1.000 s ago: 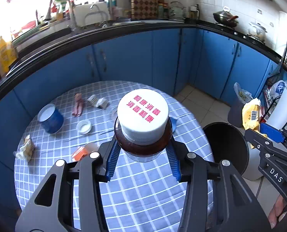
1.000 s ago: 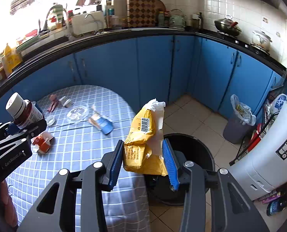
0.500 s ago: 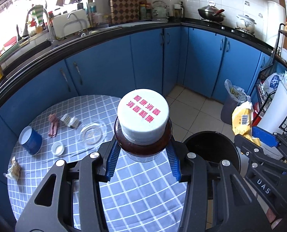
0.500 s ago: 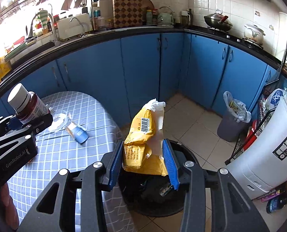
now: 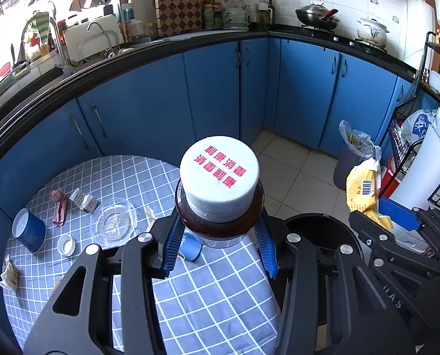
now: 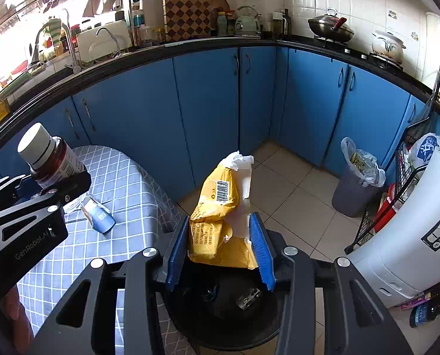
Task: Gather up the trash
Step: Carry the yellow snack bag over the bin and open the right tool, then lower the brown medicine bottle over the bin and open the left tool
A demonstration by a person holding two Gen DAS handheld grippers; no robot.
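Right gripper [image 6: 220, 248] clamped on a crumpled yellow mailer [image 6: 217, 216], blue pads pressing both sides, poised directly above the open black bin [image 6: 234, 319] on the floor beside the table. Left gripper [image 5: 220, 245] closed around a brown bottle [image 5: 220, 216] with a white cap, held above the table edge, short of the bin.

Best handled one at a time: spread the right jaws with the mailer centred over the opening so the light packet falls inside and does not catch the rim. Then carry the bottle across until fully above the bin before letting go; probably heavier, so a low release looks wiser.

Readable: red Chinese characters on the cap, a barcode on the mailer, "GenRobot.AI" on the left gripper body in the right view.

Still lying on the checked tablecloth [image 5: 220, 295]: blue cup [image 5: 29, 230], clear glass dish [image 5: 113, 222], small white lid [image 5: 66, 244], wrappers [image 5: 72, 204], tipped blue pot [image 6: 100, 217].
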